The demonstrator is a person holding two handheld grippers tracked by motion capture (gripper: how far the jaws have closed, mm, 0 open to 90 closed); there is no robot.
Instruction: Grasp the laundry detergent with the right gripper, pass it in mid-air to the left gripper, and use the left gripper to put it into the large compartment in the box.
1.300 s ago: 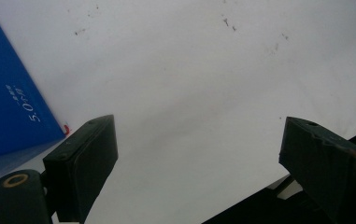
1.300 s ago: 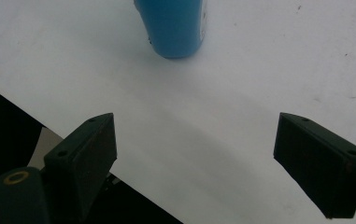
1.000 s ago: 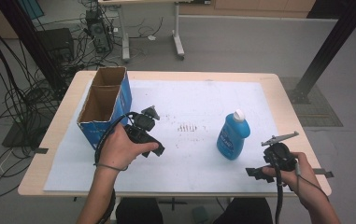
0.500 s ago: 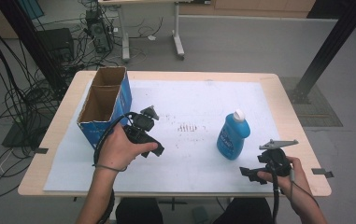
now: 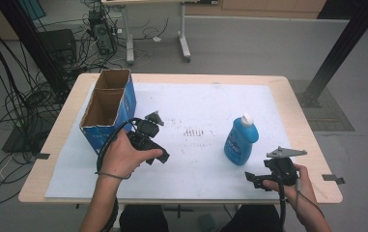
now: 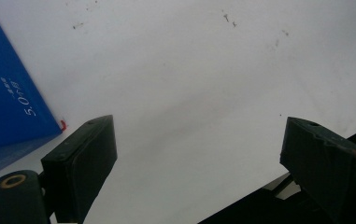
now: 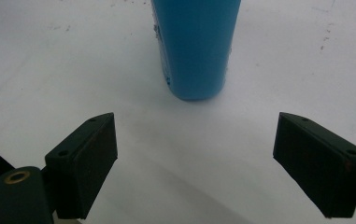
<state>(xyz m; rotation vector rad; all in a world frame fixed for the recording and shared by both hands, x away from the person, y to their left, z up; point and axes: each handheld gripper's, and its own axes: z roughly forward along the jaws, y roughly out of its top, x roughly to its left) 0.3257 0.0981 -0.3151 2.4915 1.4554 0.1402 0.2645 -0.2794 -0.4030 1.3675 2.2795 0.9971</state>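
The right gripper [image 5: 255,180] is hovering over the near right part of the table [image 5: 301,112], its jaws standing wide with nothing between them. In the right gripper view the blue bottle [image 7: 195,46] is standing upright just ahead of those jaws, apart from them. In the high view the bottle [image 5: 241,140] is sitting on the white sheet [image 5: 196,101], just left of and beyond that gripper. The left gripper [image 5: 162,157] is hanging wide and empty over the sheet, well apart from the bottle. The open blue cardboard box [image 5: 105,112] is resting at the far left, just beside the left hand [image 5: 123,155].
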